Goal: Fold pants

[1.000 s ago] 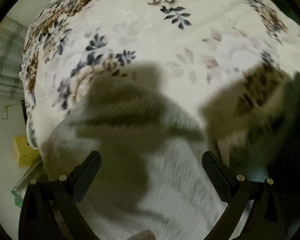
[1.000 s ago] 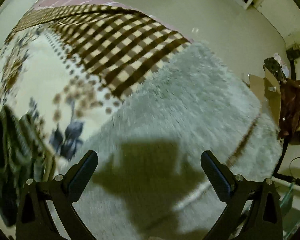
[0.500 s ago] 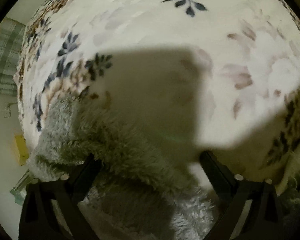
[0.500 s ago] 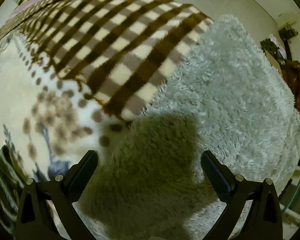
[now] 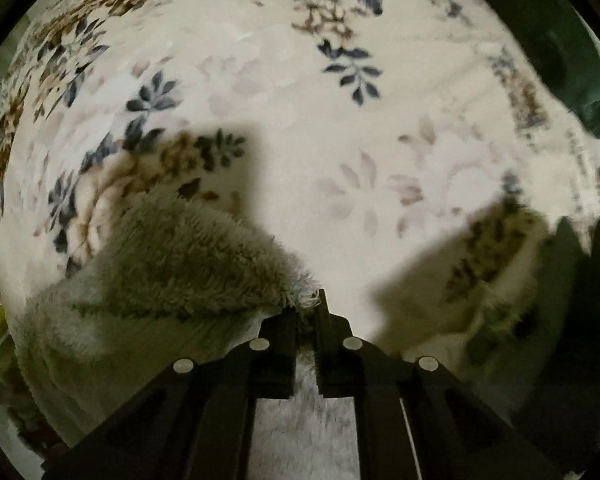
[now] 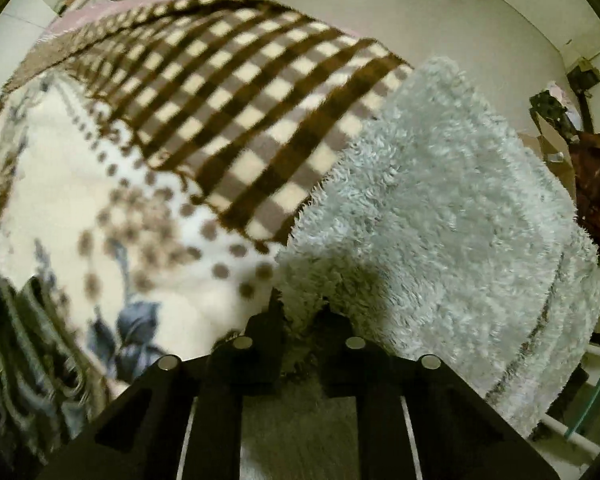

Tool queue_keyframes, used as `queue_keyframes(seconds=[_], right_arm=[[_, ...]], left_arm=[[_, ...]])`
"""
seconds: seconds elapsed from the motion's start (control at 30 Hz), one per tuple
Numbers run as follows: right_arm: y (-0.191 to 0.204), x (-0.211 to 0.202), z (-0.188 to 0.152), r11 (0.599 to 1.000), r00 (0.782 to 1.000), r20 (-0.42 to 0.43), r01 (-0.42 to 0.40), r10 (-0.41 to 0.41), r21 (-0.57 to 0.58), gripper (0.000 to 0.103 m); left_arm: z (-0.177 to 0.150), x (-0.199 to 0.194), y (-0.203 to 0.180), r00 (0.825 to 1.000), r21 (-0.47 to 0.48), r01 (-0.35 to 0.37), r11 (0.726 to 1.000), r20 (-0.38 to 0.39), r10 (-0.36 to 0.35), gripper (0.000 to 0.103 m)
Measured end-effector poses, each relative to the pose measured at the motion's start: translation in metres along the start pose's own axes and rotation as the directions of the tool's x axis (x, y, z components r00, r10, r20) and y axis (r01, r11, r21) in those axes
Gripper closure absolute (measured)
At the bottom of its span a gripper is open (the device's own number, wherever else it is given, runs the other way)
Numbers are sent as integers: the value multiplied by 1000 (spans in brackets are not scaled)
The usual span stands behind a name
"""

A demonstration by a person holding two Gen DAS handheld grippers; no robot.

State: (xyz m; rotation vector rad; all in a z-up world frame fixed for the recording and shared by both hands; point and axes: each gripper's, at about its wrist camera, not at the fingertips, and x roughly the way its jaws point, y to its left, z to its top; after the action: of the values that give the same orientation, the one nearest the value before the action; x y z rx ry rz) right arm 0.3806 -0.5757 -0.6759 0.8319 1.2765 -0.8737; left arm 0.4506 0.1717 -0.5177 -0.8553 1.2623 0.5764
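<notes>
The fluffy grey pants (image 6: pixel 440 216) lie spread on the floral blanket (image 5: pixel 340 128), beside its brown checked border (image 6: pixel 260 120). Both pinches look shallow to me: a sharp lift could pull the shaggy pile free, or one side could lag and skew the fold. The left gripper (image 5: pixel 306 312) is clamped tight on a raised edge of the pants, jaws nearly meeting. The right gripper (image 6: pixel 302 316) is likewise closed on the fleece near the blanket.
</notes>
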Motion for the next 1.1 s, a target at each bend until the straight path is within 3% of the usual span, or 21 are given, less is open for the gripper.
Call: queue_keyframes(seconds=[0.1, 0.2, 0.5, 0.77, 1.1], right_arm=[[-6, -34, -10, 999, 998, 35, -47, 48, -25, 92], [-24, -66, -22, 996, 994, 64, -84, 87, -41, 92], [-116, -143, -74, 987, 975, 159, -143, 153, -71, 93], [-199, -165, -122, 978, 974, 191, -89, 125, -186, 93], [-294, -105, -164, 989, 993, 66, -85, 94, -124, 93]], left_arm=[[-10, -22, 20, 995, -13, 94, 996, -14, -94, 99], [-29, -46, 45, 980, -34, 196, 980, -29, -197, 99], [-64, -119, 119, 933, -64, 351, 934, -60, -354, 99], [-108, -144, 176, 922, -21, 373, 927, -102, -374, 99], [-161, -106, 276, 973, -36, 182, 983, -137, -185, 99]])
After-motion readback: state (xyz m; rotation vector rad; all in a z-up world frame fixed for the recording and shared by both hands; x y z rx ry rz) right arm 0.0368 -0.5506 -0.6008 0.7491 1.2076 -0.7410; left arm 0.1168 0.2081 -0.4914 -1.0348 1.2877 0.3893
